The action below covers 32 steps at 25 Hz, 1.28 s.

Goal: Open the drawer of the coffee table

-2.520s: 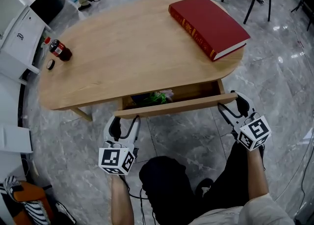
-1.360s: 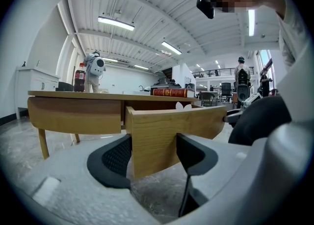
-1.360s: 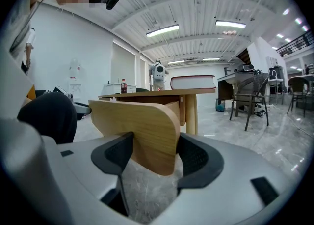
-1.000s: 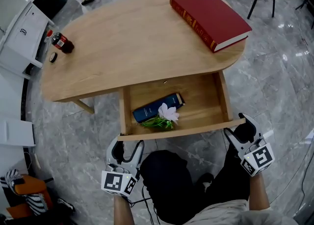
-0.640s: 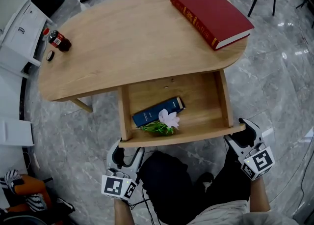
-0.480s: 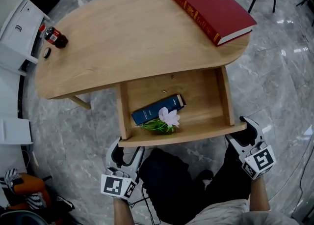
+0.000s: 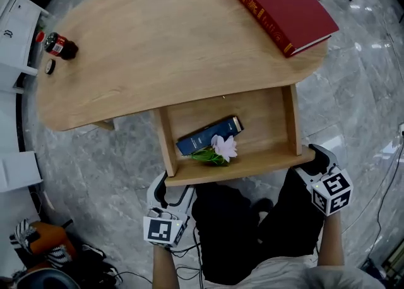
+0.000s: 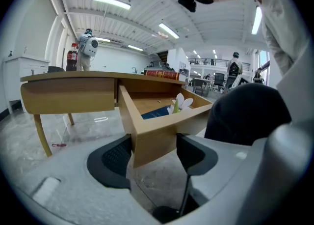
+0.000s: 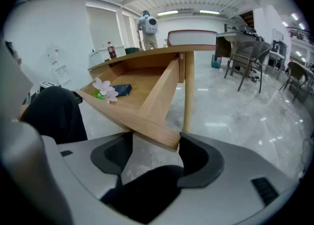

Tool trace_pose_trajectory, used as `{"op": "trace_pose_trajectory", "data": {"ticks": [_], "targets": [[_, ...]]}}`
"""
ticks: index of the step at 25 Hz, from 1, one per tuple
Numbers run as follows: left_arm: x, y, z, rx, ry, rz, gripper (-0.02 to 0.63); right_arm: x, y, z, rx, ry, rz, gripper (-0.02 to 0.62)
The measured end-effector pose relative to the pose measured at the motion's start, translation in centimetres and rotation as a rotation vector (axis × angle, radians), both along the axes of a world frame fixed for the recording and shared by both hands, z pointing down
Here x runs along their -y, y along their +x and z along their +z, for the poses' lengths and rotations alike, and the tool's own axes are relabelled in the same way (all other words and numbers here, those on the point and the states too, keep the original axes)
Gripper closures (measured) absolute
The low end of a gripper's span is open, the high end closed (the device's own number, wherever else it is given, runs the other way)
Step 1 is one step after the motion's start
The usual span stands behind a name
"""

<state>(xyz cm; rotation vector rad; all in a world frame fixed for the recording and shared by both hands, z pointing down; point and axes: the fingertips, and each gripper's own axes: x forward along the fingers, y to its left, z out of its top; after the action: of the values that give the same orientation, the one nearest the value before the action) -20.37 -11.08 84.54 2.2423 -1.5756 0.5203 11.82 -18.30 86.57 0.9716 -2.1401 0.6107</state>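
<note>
The oval wooden coffee table has its drawer pulled far out toward me. Inside lie a dark blue book and a pale pink flower with a green stem. My left gripper is shut on the front left corner of the drawer front, and the wood fills the gap between the jaws of the left gripper. My right gripper is shut on the front right corner, which sits wedged between the jaws of the right gripper. The flower shows in the right gripper view too.
A big red book lies on the table's far right end. A small cola bottle and a loose cap sit at its left end. White cabinets stand to the left. My dark-trousered legs are just under the drawer front.
The drawer has gone from barely open to pulled well out, uncovering the blue book and flower. Both grippers came back toward me with its front corners in them.
</note>
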Motion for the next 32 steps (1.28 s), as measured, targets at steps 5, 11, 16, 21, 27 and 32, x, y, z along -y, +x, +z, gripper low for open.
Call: {"op": "trace_pose_trajectory", "data": {"ticks": [5,11,16,21,27,32], "targets": [[-1.1,-0.2,-2.8,0.014,-0.189,-0.036,0.314,-1.8,0.6,-2.2,-0.044,-0.197,0.082,0.302],[-2.0,1.9,-13.1,-0.023,-0.296,-0.058,0.314,-3.8,1.0,-9.3,-0.201,-0.217,0.074,0.304],[-2.2,5.7,-23.8,-0.033,-0.326,-0.034,0.314,-5.0,-5.2,-21.1,-0.096,-0.137,0.024,0.305],[-2.0,8.9,-33.7,-0.013,-0.353,-0.071,0.316,-5.7,-9.4,-32.0,-0.004,-0.113,0.037,0.314],[-3.6,11.9,-43.0,-0.042,-0.348,-0.154,0.322,-7.7,-9.3,-42.0,0.102,-0.115,0.12,0.33],[-6.1,13.6,-47.0,-0.059,-0.326,-0.199,0.335,-9.2,-8.4,-46.7,0.17,-0.074,0.159,0.36]]}}
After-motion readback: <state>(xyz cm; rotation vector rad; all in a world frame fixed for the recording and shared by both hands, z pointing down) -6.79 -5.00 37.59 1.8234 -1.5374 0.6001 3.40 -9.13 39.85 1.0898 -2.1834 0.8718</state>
